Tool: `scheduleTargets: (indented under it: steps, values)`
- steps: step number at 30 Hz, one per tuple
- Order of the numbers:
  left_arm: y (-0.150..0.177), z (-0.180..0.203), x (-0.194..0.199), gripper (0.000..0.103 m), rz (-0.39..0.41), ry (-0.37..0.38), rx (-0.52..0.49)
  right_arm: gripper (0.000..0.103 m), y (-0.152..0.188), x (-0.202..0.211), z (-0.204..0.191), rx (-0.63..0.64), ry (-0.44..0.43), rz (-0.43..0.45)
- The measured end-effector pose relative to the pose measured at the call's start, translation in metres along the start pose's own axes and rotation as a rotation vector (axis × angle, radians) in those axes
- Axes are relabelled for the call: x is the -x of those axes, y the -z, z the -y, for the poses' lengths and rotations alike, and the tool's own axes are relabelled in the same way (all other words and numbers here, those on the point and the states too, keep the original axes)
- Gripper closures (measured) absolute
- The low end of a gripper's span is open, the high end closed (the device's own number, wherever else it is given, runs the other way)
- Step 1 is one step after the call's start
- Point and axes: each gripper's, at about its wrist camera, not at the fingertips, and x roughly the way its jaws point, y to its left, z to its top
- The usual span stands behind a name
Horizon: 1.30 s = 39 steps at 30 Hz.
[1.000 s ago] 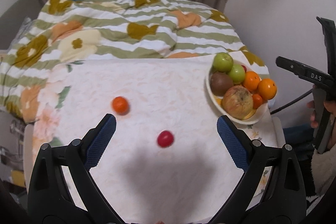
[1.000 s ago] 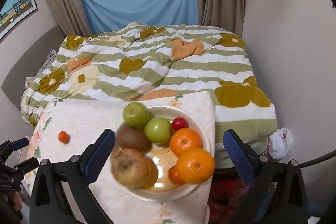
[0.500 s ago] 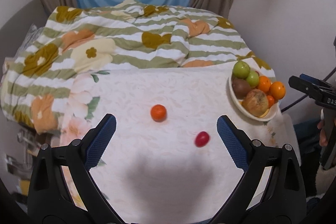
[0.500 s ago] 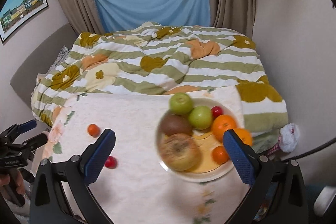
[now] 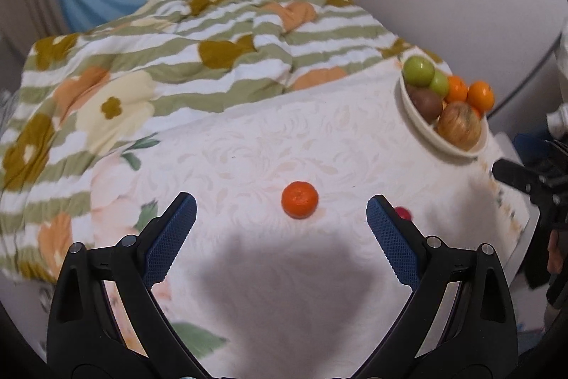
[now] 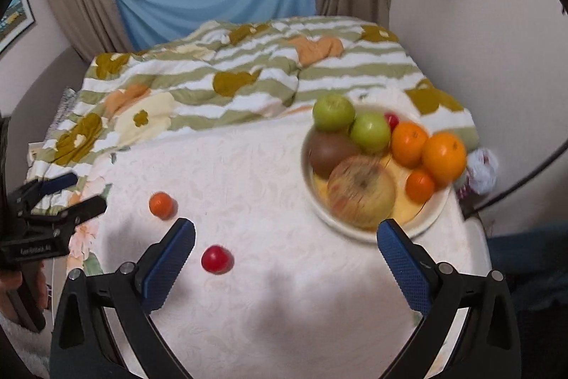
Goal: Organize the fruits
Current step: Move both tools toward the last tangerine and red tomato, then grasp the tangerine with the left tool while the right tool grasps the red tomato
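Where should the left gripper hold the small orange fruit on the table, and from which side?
Hold the orange fruit across its widest middle, coming from above. It is round, sits alone on the cloth, and lies centred ahead of the open left gripper.

Left wrist camera looks down over table from near edge, facing bed, close above small orange. Right wrist camera sits further right, nearer fruit bowl, same heading. Both share table, small orange, red fruit, bowl, bed.
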Motion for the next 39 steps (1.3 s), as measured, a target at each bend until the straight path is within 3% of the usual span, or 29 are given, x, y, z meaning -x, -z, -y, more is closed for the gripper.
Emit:
scheduleTargets:
  steps: [8,16,17,20,25,27,35,39]
  values:
    - [-0.003,-0.005,-0.048,0.000,-0.053,0.124,-0.111,0.001,0.031,-0.037,-0.029,-0.049,-0.025,-0.063]
    - [0.004,0.003,-0.075,0.000,-0.081,0.181,-0.195,0.001,0.053,-0.060,-0.059,-0.041,-0.033,-0.084]
    - [0.005,0.004,-0.077,0.002,-0.080,0.184,-0.207,0.001,0.054,-0.062,-0.060,-0.045,-0.038,-0.082]
    - [0.005,0.005,-0.083,0.023,-0.088,0.195,-0.223,0.002,0.058,-0.066,-0.064,-0.051,-0.036,-0.085]
    - [0.008,0.009,-0.090,0.043,-0.101,0.211,-0.257,0.017,0.061,-0.070,-0.069,-0.039,-0.027,-0.094]
    - [0.009,0.011,-0.093,0.058,-0.113,0.212,-0.269,0.022,0.062,-0.073,-0.068,-0.042,-0.033,-0.098]
    - [0.011,0.008,-0.097,0.059,-0.131,0.224,-0.263,0.028,0.059,-0.080,-0.069,-0.050,-0.040,-0.091]
    - [0.011,0.005,-0.096,0.060,-0.132,0.216,-0.250,0.044,0.056,-0.084,-0.070,-0.040,-0.037,-0.088]
